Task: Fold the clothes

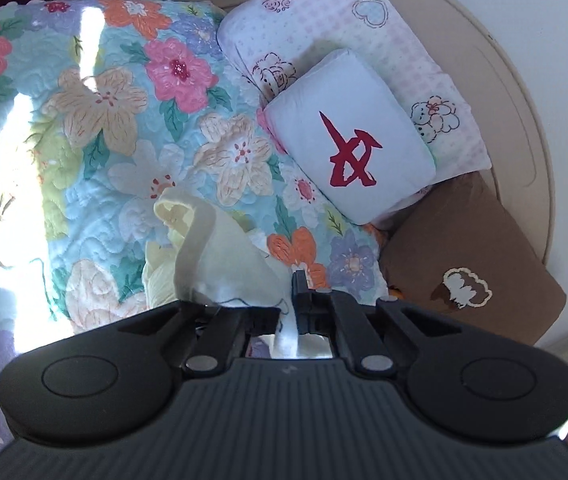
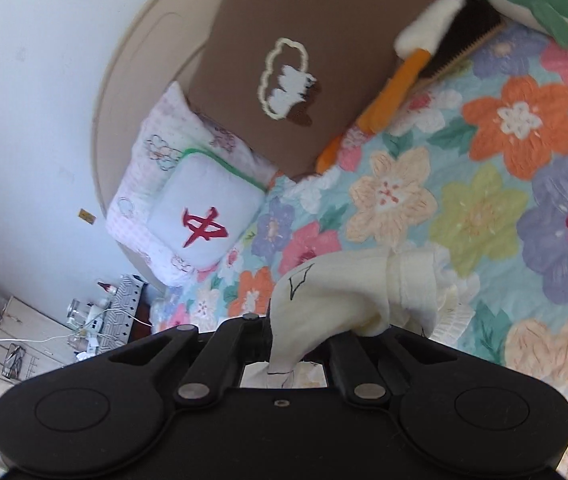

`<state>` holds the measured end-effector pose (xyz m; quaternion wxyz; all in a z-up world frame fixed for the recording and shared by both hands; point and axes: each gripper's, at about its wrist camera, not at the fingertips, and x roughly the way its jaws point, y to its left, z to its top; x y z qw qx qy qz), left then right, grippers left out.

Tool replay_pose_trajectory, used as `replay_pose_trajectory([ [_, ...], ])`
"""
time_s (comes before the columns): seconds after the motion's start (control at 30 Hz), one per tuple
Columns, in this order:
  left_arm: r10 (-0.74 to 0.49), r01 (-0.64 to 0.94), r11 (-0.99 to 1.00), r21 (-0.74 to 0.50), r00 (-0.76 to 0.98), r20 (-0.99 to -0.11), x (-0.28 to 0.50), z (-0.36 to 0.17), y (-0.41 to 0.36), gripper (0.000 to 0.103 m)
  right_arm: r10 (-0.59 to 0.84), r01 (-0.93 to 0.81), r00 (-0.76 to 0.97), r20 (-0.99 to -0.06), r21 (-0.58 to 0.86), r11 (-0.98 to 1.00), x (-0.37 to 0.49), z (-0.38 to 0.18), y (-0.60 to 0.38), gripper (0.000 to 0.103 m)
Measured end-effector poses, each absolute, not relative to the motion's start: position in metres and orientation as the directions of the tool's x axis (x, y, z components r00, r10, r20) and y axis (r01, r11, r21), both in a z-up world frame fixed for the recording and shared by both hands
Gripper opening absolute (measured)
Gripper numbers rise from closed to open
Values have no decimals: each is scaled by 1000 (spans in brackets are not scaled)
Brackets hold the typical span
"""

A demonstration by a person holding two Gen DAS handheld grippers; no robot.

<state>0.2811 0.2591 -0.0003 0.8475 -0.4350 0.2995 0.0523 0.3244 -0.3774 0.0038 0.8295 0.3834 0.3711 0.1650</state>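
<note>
Both the left hand-held gripper [image 1: 284,312] and right hand-held gripper [image 2: 284,344] pinch the cream garment [image 2: 348,284], lifted above the floral quilt [image 2: 484,208], which I judge next needs spreading flat

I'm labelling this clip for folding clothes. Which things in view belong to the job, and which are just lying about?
Part of the job:
cream garment
left hand-held gripper
right hand-held gripper

Lying about:
floral quilt
white cushion with red character
brown pillow
pink checked pillow
</note>
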Motion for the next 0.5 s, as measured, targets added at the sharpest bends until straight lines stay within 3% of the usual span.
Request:
replay_pose_trajectory([
  [0.1, -157, -406, 686, -605, 729, -667, 325, -22, 254, 1, 471, 21, 682, -559, 658, 752, 347, -1, -365, 4],
  [0.2, -197, -378, 688, -619, 724, -661, 369, -26, 255, 1, 445, -32, 689, -572, 589, 807, 383, 12, -349, 4],
  [0.27, -190, -319, 689, -651, 787, -587, 386, -3, 255, 1, 471, -93, 722, -508, 602, 793, 403, 38, -343, 4],
  [0.4, -183, -136, 693, -708, 917, -355, 374, 71, 254, 1, 490, -241, 816, -307, 591, 770, 401, 107, -340, 4],
  [0.5, -156, -96, 700, -708, 947, -282, 344, 97, 261, 1, 481, -275, 846, -231, 583, 764, 374, 135, -350, 4],
])
